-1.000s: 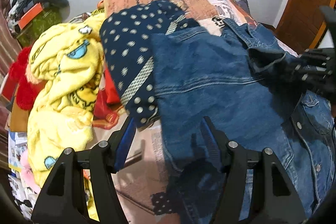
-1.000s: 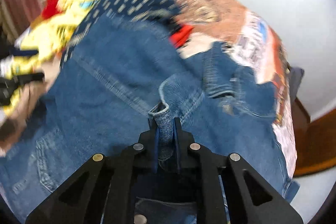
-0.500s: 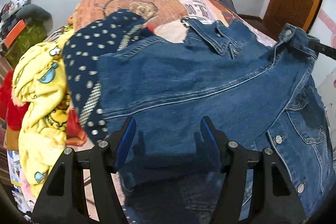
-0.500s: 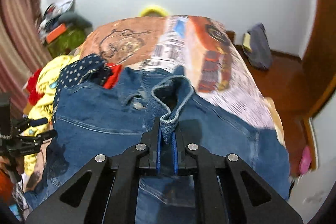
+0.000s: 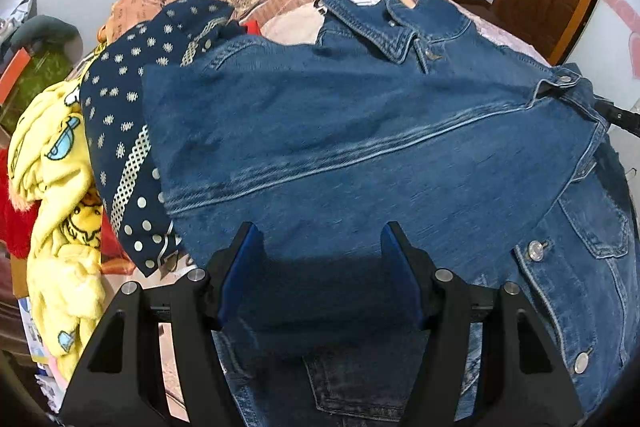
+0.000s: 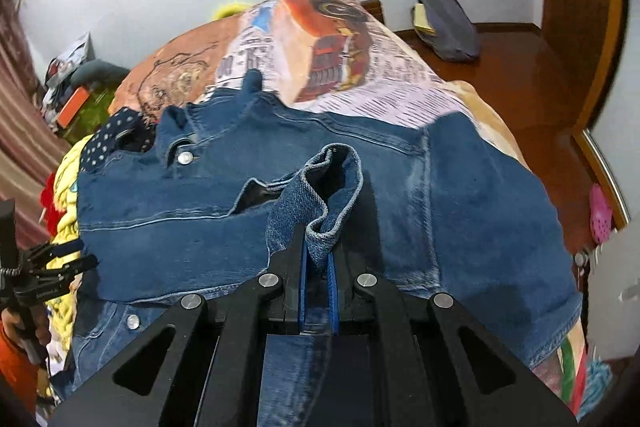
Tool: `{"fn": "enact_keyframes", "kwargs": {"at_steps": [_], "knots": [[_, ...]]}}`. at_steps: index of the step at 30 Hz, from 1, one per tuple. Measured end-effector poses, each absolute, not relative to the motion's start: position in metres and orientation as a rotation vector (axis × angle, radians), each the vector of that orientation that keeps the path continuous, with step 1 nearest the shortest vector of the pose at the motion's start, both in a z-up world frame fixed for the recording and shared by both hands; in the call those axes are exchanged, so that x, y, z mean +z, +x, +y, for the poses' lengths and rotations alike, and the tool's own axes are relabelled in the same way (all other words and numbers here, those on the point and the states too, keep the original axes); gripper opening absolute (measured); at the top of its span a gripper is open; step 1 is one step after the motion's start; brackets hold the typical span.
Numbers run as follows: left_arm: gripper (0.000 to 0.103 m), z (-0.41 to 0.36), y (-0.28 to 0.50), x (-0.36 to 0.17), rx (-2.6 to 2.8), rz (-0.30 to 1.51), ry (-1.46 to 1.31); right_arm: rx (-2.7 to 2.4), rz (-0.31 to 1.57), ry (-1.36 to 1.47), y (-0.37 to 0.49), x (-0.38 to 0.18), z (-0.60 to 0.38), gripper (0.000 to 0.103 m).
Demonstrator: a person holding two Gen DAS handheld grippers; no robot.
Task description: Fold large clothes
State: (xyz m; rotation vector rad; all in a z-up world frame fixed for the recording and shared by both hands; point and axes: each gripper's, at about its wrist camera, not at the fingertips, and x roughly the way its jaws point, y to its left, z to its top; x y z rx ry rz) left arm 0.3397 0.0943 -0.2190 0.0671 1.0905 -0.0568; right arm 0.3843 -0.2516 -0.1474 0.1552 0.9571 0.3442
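Two grippers work a denim jacket [image 5: 360, 131] filling mid-frame on the bed [image 6: 360, 67]. Since a second ago its sleeve has been drawn right across the body. The right gripper [image 6: 318, 267] pinches the cuff [image 6: 328, 195]; the left gripper [image 5: 320, 259] gapes, released.

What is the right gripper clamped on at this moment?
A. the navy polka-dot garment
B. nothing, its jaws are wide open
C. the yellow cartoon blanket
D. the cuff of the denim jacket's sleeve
D: in the right wrist view the right gripper is shut on the cuff of the denim jacket.
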Motion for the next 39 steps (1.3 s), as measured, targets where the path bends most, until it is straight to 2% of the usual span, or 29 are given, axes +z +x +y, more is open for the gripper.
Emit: {"fn": "enact_keyframes", "kwargs": {"at_steps": [4, 11, 13, 17, 22, 24, 28, 33, 39], "knots": [[0.067, 0.1, 0.338, -0.222, -0.062, 1.097, 0.044, 0.309, 0.943, 0.161, 0.38, -0.149, -0.262, 0.007], [0.075, 0.107, 0.337, -0.229, -0.069, 1.104, 0.028, 0.294, 1.054, 0.099, 0.39, -0.176, -0.266, 0.008], [0.075, 0.108, 0.337, -0.227, -0.067, 1.114, 0.031, 0.274, 1.048, 0.112, 0.387, -0.174, -0.272, 0.016], [0.075, 0.104, 0.334, -0.212, -0.059, 1.107, 0.097, 0.256, 1.06, 0.122, 0.379, -0.164, -0.288, 0.021], [0.075, 0.095, 0.328, -0.162, -0.074, 1.02, 0.144, 0.198, 0.994, 0.055, 0.366, -0.137, -0.299, 0.057], [0.076, 0.089, 0.328, -0.14, -0.079, 0.975, 0.147, 0.183, 0.949, 0.042, 0.359, -0.121, -0.306, 0.063], [0.086, 0.073, 0.334, -0.098, -0.106, 0.88, 0.107, 0.159, 0.889, 0.08, 0.351, -0.097, -0.326, 0.079], [0.087, 0.043, 0.354, -0.086, -0.141, 0.847, 0.073, 0.13, 0.854, 0.145, 0.346, -0.084, -0.352, 0.082], [0.087, -0.003, 0.379, -0.113, -0.218, 0.907, 0.023, 0.051, 0.903, 0.178, 0.346, -0.105, -0.385, 0.082]]}}
